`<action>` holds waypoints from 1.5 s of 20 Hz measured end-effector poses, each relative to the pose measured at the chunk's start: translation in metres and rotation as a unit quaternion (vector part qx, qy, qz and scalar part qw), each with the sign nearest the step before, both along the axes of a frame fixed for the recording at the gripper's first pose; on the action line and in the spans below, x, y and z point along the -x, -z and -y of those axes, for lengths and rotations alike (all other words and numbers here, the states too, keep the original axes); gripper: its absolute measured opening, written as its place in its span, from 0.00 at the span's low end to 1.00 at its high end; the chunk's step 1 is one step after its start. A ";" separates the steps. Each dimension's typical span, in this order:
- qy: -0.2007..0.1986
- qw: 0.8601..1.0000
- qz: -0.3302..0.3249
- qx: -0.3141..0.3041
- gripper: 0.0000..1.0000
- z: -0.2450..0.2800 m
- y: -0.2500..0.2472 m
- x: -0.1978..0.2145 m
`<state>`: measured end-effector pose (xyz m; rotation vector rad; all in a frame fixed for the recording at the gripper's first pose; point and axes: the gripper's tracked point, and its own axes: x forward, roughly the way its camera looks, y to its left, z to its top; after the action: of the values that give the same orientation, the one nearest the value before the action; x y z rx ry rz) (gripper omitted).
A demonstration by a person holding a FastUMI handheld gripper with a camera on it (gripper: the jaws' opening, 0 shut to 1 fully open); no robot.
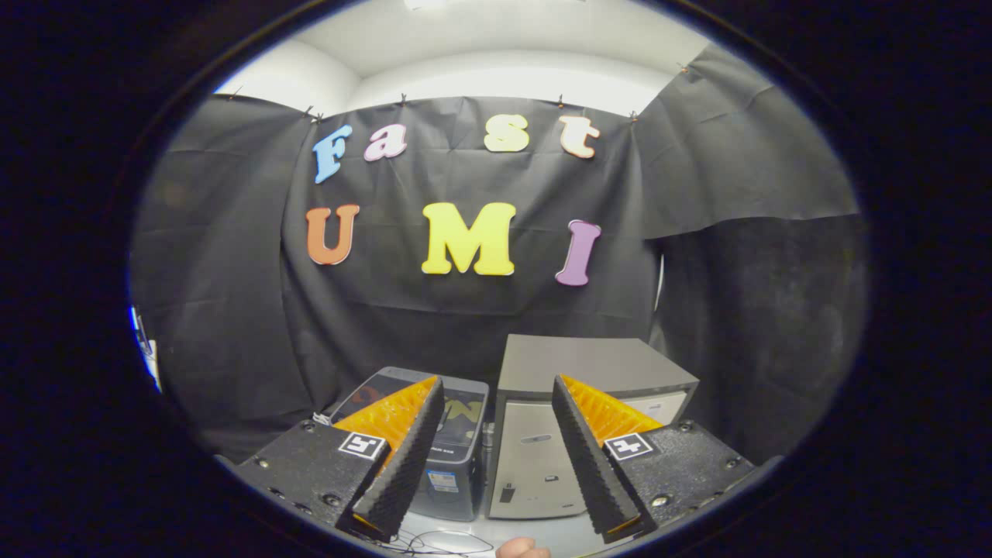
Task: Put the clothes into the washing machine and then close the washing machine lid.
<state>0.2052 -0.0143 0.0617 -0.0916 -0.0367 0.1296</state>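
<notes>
Held level and aimed straight ahead, the tool (496,434) has its two fingers spread wide, and nothing sits in the gap between them. Each finger (403,457) is a wedge that tapers toward its tip, with a ridged, ribbed inner face and a finely dimpled outer edge. Each one rises from a rough, grainy block studded with screws, and each block carries a small square printed marker (362,445).

Low down, at about 6 o'clock from the tool, a small rounded bit of a hand (523,549) pokes up, just a fingertip or knuckle. Beside it, thin wires (434,542) loop loosely over the pale, smooth bench (542,535).

Just beyond the fingertips, two boxy appliances stand side by side on the bench, close together. At 11 o'clock, behind the left finger, is the washing machine (457,457), small and dark grey with rounded corners. Its glossy, dark, see-through lid (461,411) lies flat on top, so it looks closed. I cannot tell what is inside it. A small sticker sits on its front. At 1 o'clock, behind the right finger, stands a taller silver-grey cabinet (581,364) with a flat matte top, a smooth metallic front door and a recessed handle slot. Its door is shut.

Farther back, creased black cloth (232,310) hangs as the booth's wall, pinned along its top edge with little clips. Above that, a white wall curves up into the ceiling (496,46).
</notes>
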 end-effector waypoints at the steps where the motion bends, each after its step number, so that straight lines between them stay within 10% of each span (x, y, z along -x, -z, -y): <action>1: 0.005 1.000 -0.004 0.001 0.88 0.009 0.005 0.006; 12: 0.000 0.999 0.036 0.005 0.89 0.040 0.025 0.076; 30: -0.001 1.000 0.026 0.005 0.89 0.037 0.016 0.073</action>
<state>0.1321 -0.0512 0.0454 -0.1052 -0.0877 0.1286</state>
